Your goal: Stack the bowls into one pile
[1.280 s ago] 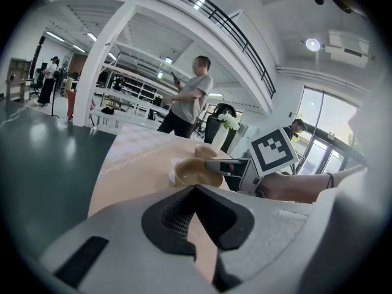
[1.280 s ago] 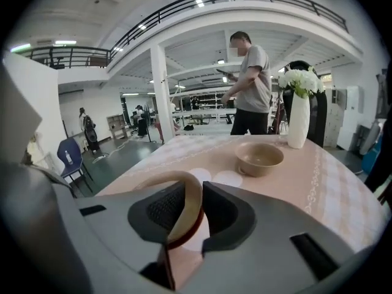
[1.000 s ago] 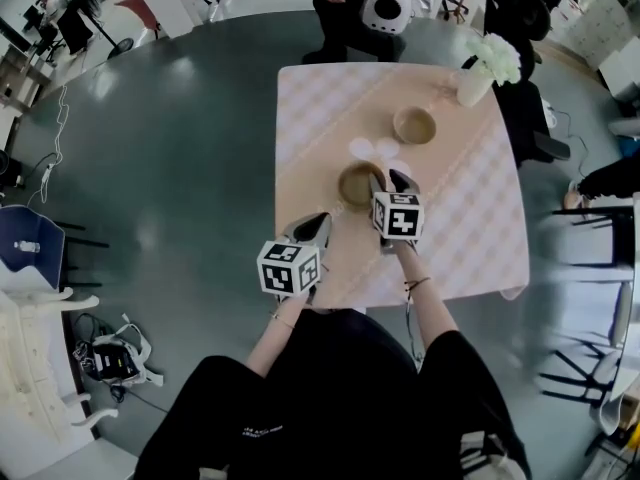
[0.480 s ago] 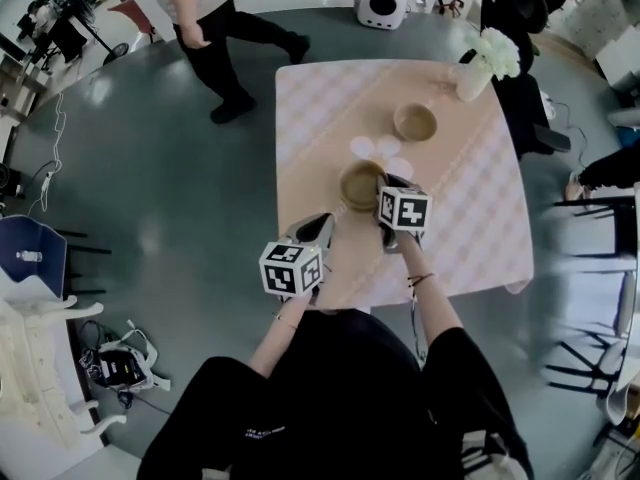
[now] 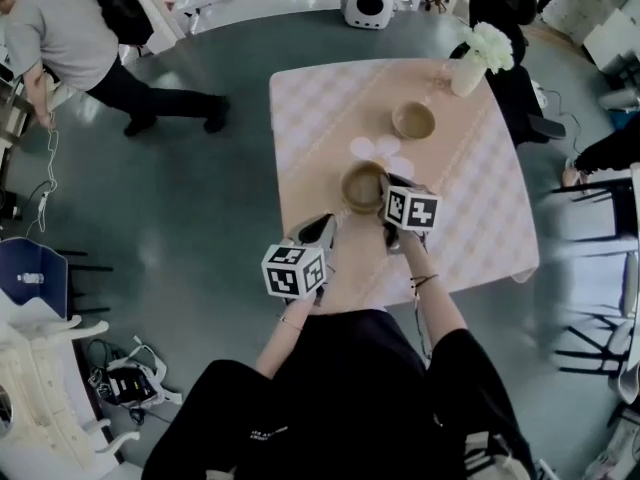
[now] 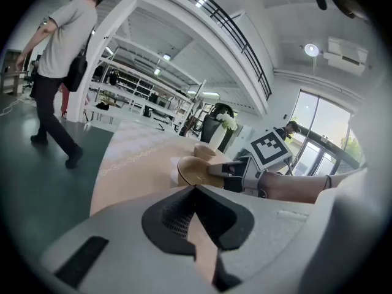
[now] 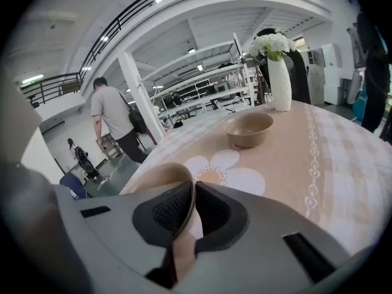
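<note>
Right claw [image 7: 191,192] has just been closing and now pinches the near bowl [image 5: 362,186] by its wall, one pad inside, one outside. I take it by the rim because the bowl looks too wide to span. It sits mid-frame in the head view on the table [image 5: 480,228], and the grip is on its right-hand edge. Can't tell if it's off the cloth yet.

Far bowl [image 5: 413,120] is up and right of it, well apart, upright and empty. I judge that's the base of the pile.

Left claw [image 5: 320,228] hangs lower left of the near bowl, jaws together, nothing in them, clear of the carry path.

Vase [image 5: 466,73] stands at the table's upper right corner, just past the far bowl. Mind clearance on set-down.
</note>
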The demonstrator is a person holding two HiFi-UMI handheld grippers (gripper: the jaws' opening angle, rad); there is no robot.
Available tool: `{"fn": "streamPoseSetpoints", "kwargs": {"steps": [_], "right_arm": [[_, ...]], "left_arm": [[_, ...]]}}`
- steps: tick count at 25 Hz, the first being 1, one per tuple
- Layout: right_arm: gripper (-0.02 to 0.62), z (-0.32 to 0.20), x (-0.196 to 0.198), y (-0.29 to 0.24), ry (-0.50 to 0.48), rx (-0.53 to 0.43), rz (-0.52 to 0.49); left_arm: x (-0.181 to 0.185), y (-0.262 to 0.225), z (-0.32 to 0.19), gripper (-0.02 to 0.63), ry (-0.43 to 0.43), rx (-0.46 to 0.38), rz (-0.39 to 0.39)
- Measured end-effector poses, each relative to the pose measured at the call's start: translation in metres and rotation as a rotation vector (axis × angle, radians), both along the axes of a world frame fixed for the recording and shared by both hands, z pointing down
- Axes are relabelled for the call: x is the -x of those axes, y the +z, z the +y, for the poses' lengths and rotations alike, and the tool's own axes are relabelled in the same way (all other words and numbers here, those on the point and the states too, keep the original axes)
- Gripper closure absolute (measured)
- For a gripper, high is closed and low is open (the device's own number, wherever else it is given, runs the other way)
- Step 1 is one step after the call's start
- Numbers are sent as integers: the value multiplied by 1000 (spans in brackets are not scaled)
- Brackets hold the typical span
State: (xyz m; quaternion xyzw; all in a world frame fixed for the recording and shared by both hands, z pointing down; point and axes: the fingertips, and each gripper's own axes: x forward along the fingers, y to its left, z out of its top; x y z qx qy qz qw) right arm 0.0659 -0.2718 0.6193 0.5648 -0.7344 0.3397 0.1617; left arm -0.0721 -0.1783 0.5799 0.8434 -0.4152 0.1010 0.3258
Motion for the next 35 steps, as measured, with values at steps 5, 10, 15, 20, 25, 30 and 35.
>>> {"fn": "streamPoseSetpoints", "kwargs": {"steps": [5,10,15,20,25,30,35], "right_arm": [[580,0,-8,-17,44,-36,-57],[580,-8,-29,-36,60,-67,-99],[580,-18,-49,-48,41,-88,-125],[580,-32,-77,-56,45,-127,-137],[580,-52,-107,-58,69,-143,-149],[580,-72,-128,-60,85,-165,-159],[580,-90,-142,-63,118,-182,-159]], "left_arm": [[-8,-8,-4,609,16,-22,15],[-30,-18,-8,609,27,-43,11],[-53,-28,-19,609,-3,-60,9],[-79,-36,-35,609,-33,-78,11],[-106,-34,-46,609,-53,-72,5],[-122,-32,-61,609,-68,-75,-3],[-130,-30,-76,609,-82,-75,-13]]}}
